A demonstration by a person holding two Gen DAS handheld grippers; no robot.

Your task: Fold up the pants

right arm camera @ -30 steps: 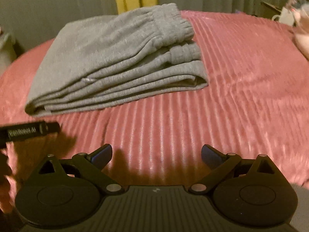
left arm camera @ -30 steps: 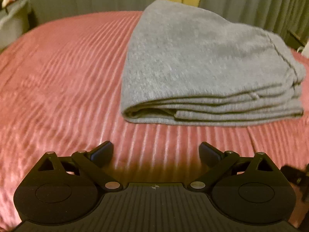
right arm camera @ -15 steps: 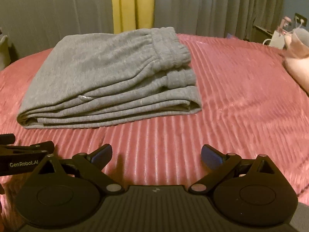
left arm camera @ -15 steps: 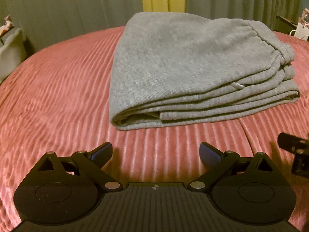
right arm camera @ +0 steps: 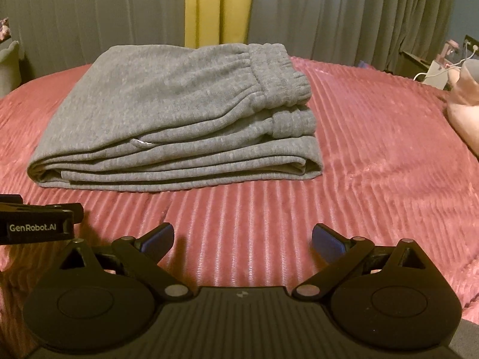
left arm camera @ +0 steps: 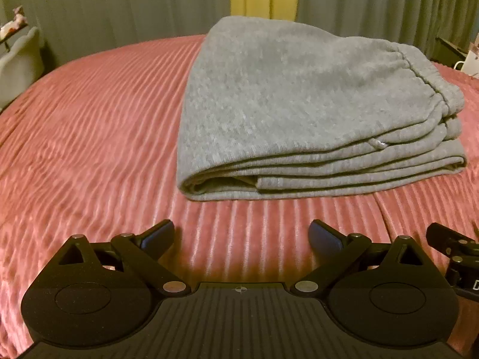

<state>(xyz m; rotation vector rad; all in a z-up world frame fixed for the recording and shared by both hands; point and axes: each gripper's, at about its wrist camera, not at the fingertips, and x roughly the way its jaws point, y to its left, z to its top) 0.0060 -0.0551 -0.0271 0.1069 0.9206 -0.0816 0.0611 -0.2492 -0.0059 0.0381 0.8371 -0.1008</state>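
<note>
Nearest you, over the ribbed pink bedspread [left arm camera: 89, 149], your left gripper [left arm camera: 241, 236] hangs level with its jaws spread wide and nothing between them; the blue-faced fingertips [left arm camera: 158, 233] sit well apart above bare cover. Your right gripper [right arm camera: 242, 239] is posed the same way, released and empty, just beside the left one, whose black body shows at the left edge of the right wrist view. Both point forward at the pants, short of touching them.

Just beyond the fingertips lie the grey pants [left arm camera: 299, 104], folded into a flat stack of several layers on the middle of the bed. The stack's long axis runs left to right across your view. The rounded fold faces left, and the gathered elastic waistband [right arm camera: 278, 71] sits on top at the right end, with layered edges turned toward you. Nothing lies on the cover between the grippers and the stack.

Farther right, a pale pink soft thing [right arm camera: 461, 110] rests near the bed's edge, well apart from the pants. At the back hang grey curtains [right arm camera: 344, 15] with a yellow strip [right arm camera: 215, 6] between them.
</note>
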